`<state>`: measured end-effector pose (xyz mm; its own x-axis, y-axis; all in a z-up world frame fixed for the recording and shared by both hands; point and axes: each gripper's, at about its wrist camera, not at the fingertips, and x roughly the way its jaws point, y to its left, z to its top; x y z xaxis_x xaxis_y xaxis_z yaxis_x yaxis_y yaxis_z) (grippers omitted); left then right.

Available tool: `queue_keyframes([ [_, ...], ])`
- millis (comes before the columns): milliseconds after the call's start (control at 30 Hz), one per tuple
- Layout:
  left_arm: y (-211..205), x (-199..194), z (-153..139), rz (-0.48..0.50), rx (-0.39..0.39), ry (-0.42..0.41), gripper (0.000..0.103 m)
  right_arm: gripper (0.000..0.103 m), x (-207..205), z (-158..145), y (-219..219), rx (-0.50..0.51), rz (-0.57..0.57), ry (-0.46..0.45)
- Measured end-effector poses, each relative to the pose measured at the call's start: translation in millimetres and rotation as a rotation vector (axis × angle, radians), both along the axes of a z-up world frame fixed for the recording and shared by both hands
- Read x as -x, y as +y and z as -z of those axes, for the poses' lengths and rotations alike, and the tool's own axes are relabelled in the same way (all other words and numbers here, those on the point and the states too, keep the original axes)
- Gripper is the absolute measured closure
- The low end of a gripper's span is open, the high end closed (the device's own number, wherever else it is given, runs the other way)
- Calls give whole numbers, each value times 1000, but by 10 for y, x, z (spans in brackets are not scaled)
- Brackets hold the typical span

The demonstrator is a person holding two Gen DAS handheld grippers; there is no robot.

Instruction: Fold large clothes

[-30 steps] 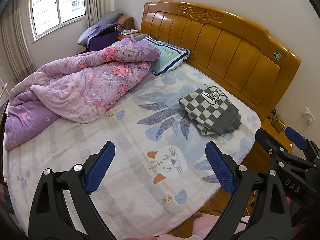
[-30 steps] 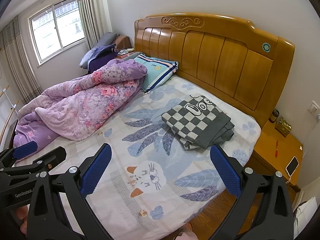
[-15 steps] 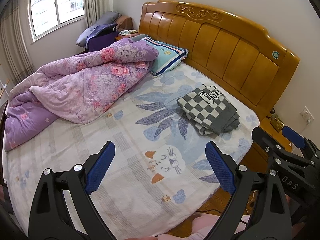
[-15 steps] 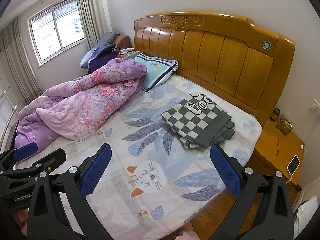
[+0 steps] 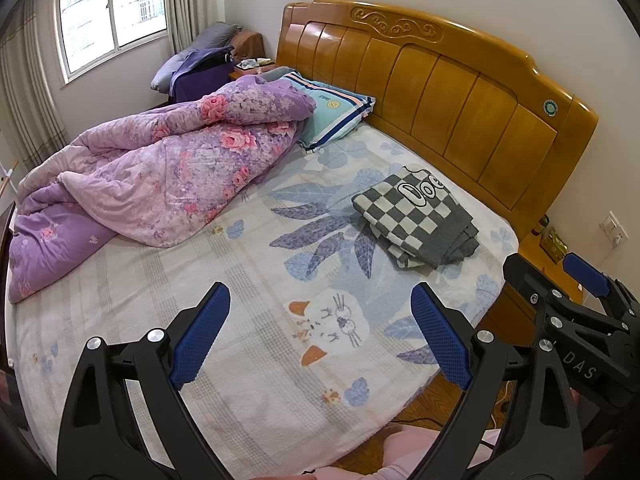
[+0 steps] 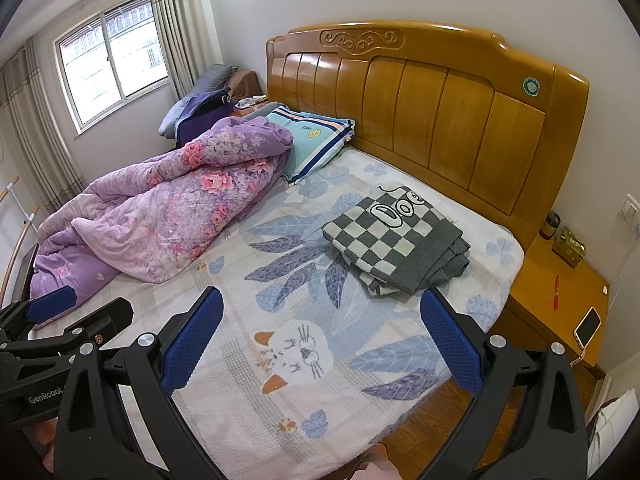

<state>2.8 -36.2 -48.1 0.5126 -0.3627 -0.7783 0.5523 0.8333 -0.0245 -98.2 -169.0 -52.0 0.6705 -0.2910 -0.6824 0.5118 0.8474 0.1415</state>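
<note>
Over the last second my view has drifted only slightly; nothing on the bed (image 5: 132, 292) has moved. Left hand-held gripper (image 5: 320, 336) and right hand-held gripper (image 6: 320, 342) both hang wide and empty above the near edge. The checkered garment (image 6: 394, 240) lies folded near the headboard (image 6: 440, 112), so I judge folding finished. The purple quilt (image 5: 168, 168) is well apart; nothing obstructs.
</note>
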Motion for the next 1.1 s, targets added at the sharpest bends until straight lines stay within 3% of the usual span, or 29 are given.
queue_keyframes([
  [1100, -52, 72, 75, 13, -1, 12, 11, 8, 20, 121, 116, -36, 6, 9],
])
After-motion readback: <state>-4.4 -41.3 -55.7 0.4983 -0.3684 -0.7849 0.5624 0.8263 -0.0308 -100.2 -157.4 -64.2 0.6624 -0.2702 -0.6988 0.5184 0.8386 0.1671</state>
